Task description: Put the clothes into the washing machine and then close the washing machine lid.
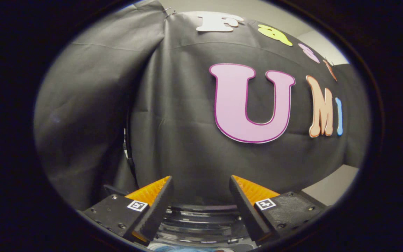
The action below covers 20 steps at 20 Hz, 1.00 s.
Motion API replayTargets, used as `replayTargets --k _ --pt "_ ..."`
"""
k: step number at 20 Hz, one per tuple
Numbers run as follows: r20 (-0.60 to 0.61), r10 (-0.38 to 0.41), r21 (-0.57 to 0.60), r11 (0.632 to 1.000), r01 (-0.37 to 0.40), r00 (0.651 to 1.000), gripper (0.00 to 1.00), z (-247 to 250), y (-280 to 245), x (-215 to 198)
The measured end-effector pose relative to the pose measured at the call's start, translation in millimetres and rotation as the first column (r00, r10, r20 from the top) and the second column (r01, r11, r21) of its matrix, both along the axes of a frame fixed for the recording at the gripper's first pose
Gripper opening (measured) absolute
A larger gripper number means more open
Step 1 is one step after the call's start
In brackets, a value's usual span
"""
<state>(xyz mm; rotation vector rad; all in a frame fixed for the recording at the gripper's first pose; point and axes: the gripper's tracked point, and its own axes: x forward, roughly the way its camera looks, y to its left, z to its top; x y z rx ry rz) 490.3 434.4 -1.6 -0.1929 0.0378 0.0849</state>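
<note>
My gripper (200, 182) is open, its two fingers spread wide with nothing between them. Low between the fingers I see the top of the washing machine (201, 218), a clear, round, ribbed plastic part with a dark rim. At the very bottom, under that part, a strip of blue (184, 248) shows; I cannot tell whether it is clothing. The gripper is raised and looks over the machine toward the booth wall.
The black cloth wall (173, 122) hangs close behind the machine, with a fold and a seam running down on the left. A pale surface (331, 187) shows beyond the right finger, under the cloth's lower edge.
</note>
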Motion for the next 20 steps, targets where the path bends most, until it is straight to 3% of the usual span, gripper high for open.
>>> replayTargets --k 6,7,8,11,20 --pt "-0.136 -0.108 0.083 0.989 0.120 0.985 0.97 -40.8 -18.6 33.3" --pt "-0.195 -0.108 0.056 0.991 0.121 0.975 0.97 -60.5 -17.9 32.0" --pt "-0.136 -0.083 0.051 0.995 0.090 0.987 0.99 -43.9 -15.5 40.9" --pt "-0.117 -0.026 0.077 0.996 0.035 0.993 0.98 -43.1 -9.8 32.3" --pt "-0.033 -0.015 0.093 0.996 0.018 0.999 1.00 -35.4 -17.7 -0.4"
